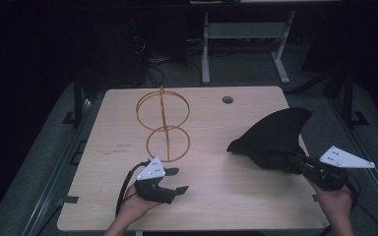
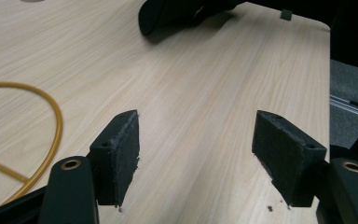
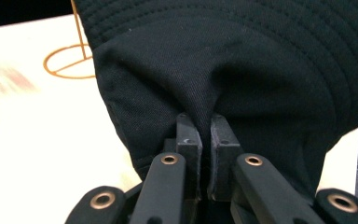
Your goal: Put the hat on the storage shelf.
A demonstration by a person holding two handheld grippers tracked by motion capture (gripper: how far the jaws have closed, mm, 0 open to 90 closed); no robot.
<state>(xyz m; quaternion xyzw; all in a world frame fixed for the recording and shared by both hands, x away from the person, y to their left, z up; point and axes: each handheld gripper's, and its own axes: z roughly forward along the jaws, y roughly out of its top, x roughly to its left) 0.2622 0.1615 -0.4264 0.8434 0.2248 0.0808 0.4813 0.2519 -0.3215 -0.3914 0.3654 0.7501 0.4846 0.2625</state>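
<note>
Pale wood-grain laminate covers the bench [image 1: 226,196], a rounded-corner slab with a small round hole near its upper edge in the high view. At centre-left stands an orange wire stand [image 1: 163,125], two thin hoops stacked on an upright rod. My left tool [image 1: 176,180] sits low and left of centre, just below that stand, jaws spread. At right my right tool [image 1: 295,164] grips a black fabric cap [image 1: 275,137], its brim sweeping up to a point. Bare bench lies between the two tools and along the bottom edge.

From the left gripper view, my two blocky, matte pads [image 2: 119,156] stand wide apart over smooth bare grain. A curve of the orange wire crosses the left edge, and the dark cap lies at the top of the frame, well apart from the pads.

From the right gripper view, my jaws are pinched together on a bunched fold of the cap's woven cloth, stitched rows arcing above. The wire stand shows at upper left.
</note>
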